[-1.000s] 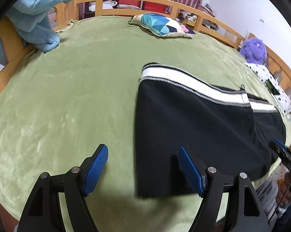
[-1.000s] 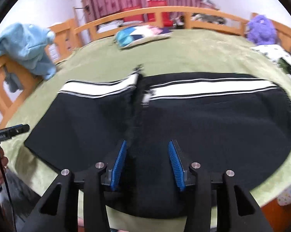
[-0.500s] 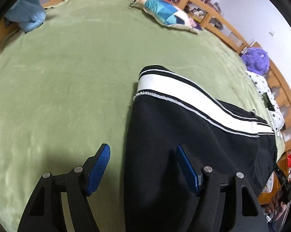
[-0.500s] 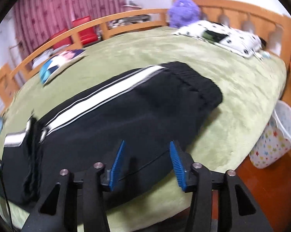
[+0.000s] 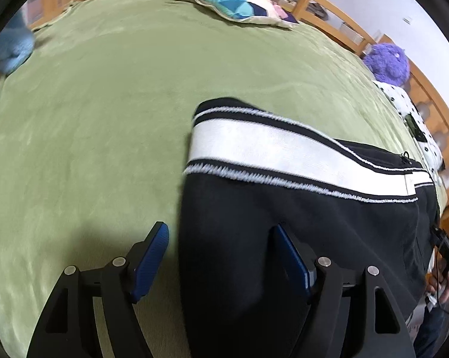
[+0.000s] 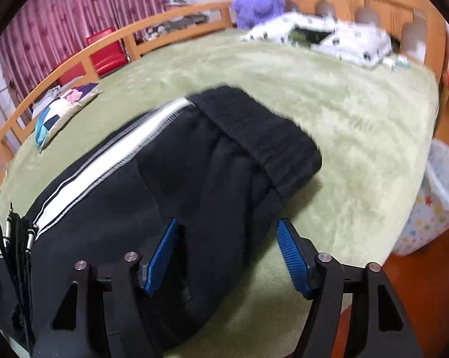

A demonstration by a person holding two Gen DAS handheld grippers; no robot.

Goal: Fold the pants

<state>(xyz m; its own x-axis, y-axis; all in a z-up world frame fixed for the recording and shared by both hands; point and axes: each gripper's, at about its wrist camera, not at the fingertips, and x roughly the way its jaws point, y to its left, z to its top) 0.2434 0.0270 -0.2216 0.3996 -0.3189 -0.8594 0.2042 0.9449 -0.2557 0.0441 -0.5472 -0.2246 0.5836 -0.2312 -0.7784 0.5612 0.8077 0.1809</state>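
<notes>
My left gripper (image 5: 220, 255) is spread wide, its fingers holding nothing, and it hangs over the leg end of the pants (image 5: 284, 223), whose edge runs up between the blue pads (image 5: 151, 256) toward 12 o'clock. The pants lie flat on the green blanket (image 5: 90, 119), black with a white stripe (image 5: 269, 146) slanting off toward 3 o'clock. A pillow (image 5: 236, 4) sits at 12 o'clock by the wooden rail (image 5: 328, 3), and a purple toy (image 5: 387, 64) at 2 o'clock. My right gripper (image 6: 227, 253) is also spread and grips nothing; it hangs above the waist end of the pants (image 6: 209, 179), with the waistband (image 6: 263, 137) at 1 o'clock. A spotted pillow (image 6: 343, 38) lies at 1 o'clock, and a basket (image 6: 433, 203) stands at 3 o'clock.
</notes>
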